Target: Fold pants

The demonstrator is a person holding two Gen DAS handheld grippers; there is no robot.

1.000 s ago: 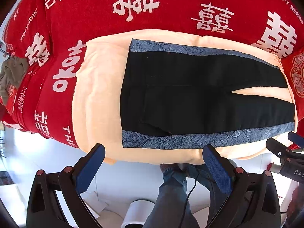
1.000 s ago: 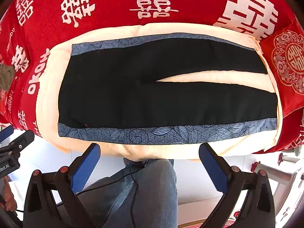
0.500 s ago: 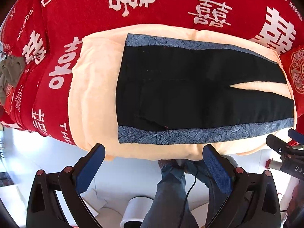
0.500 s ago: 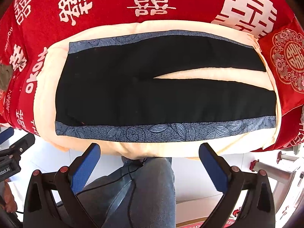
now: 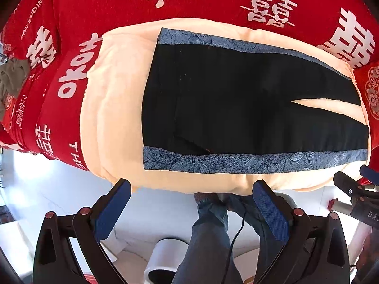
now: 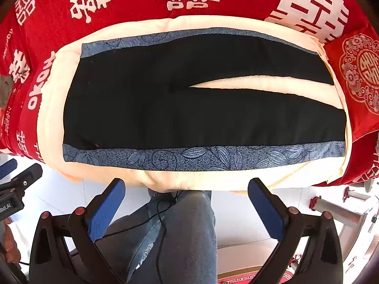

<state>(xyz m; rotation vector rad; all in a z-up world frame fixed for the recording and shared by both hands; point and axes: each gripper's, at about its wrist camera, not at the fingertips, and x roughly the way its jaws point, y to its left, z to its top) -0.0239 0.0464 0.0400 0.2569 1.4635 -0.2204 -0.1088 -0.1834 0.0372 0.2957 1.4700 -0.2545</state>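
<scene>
The pants (image 6: 189, 108) lie flat and unfolded on a cream blanket (image 6: 54, 123) over the red bed cover (image 6: 132, 9), waist to the left, legs parted toward the right. Folding seems not yet begun; this is the approach. The left hand-held gripper (image 5: 190, 204) and right hand-held gripper (image 6: 187, 201) hover off the near edge, fingers spread apart, holding nothing. Next, each likely needs to pinch the near blue-trimmed side

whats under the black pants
The black pants with blue floral side bands lie flat on a cream fleece blanket, itself on a red bedspread with white characters. Anything beneath is covered.
</scene>
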